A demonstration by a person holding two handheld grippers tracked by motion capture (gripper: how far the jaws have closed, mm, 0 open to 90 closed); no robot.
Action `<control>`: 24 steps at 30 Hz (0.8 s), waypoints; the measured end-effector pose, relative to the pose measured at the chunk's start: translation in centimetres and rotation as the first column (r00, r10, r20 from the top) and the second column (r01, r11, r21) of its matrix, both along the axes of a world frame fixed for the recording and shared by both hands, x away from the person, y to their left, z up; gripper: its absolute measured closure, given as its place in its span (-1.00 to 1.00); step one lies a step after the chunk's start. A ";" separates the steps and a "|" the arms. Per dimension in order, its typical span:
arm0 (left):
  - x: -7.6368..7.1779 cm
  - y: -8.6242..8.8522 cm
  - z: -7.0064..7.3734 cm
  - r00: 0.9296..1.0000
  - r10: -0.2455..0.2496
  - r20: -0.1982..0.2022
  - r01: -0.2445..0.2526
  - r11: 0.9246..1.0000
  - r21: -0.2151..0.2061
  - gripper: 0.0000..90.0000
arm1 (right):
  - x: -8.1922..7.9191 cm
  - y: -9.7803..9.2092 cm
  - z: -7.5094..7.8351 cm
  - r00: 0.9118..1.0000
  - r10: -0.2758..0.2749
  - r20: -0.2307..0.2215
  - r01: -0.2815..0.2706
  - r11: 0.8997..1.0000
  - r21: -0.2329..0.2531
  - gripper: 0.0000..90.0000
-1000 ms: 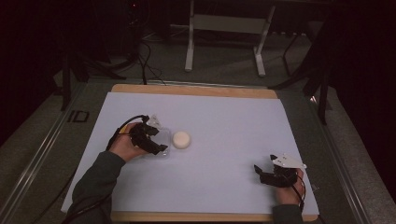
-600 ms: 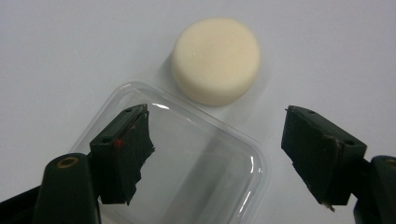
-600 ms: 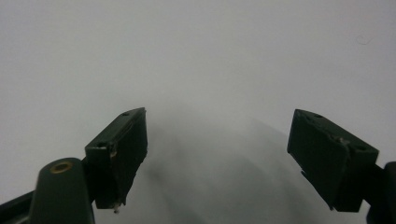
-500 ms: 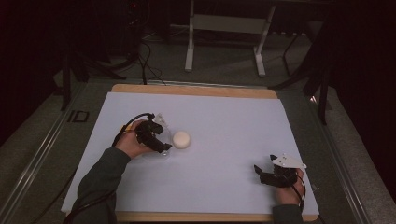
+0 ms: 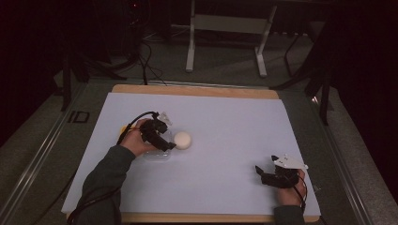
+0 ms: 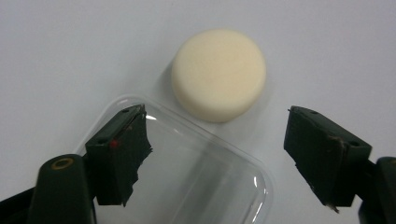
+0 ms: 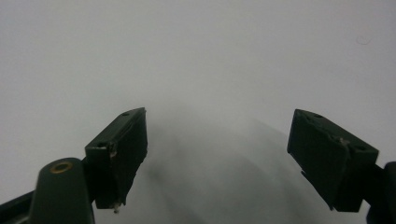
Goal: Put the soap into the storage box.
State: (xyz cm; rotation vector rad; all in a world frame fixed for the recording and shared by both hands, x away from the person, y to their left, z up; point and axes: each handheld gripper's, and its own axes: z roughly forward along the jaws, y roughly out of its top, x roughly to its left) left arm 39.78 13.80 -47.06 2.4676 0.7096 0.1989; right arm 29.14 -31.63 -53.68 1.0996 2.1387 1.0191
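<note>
A: Start with the high view. How far along does the work look?

B: Early, I'd judge. The left gripper [image 5: 165, 144] hovers over a clear, rounded-rectangle plastic lid or tray [image 5: 157, 154] on the white sheet covering the wooden table [image 5: 225, 131]. A cream, round foam-like puck [image 5: 182, 140] sits just beside it, touching or nearly so. Nothing is lifted. The right gripper [image 5: 263, 174] rests well apart, near the table's front right.

A: And the left gripper view?

B: The left gripper [image 6: 215, 154] has its jaws spread wide with nothing between them. The clear plastic piece [image 6: 196, 177] lies beneath, its rim under the near jaw; the cream puck [image 6: 218, 73] lies just past that rim, ahead of the jaws. Whether puck and rim touch I cannot tell. A grasp seems yet to come.

A: The right gripper view?

B: The right gripper [image 7: 217, 158] is likewise agape and empty, above bare white sheet [image 7: 196, 56].

A: Counts?

B: One puck, one clear plastic piece, two grippers, one table.
</note>
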 end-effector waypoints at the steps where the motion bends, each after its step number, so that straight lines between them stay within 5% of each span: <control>1: 0.0 0.0 0.0 1.000 0.000 0.000 0.000 1.000 0.000 -0.54 | 0.0 0.0 0.0 1.000 0.000 0.000 0.000 1.000 0.000 -0.56; 24: 2.0 -1.6 -0.1 0.997 -0.047 -0.054 0.048 0.999 0.024 -0.68 | 0.0 -0.1 0.0 1.000 0.001 -0.001 -0.001 1.000 0.003 -0.56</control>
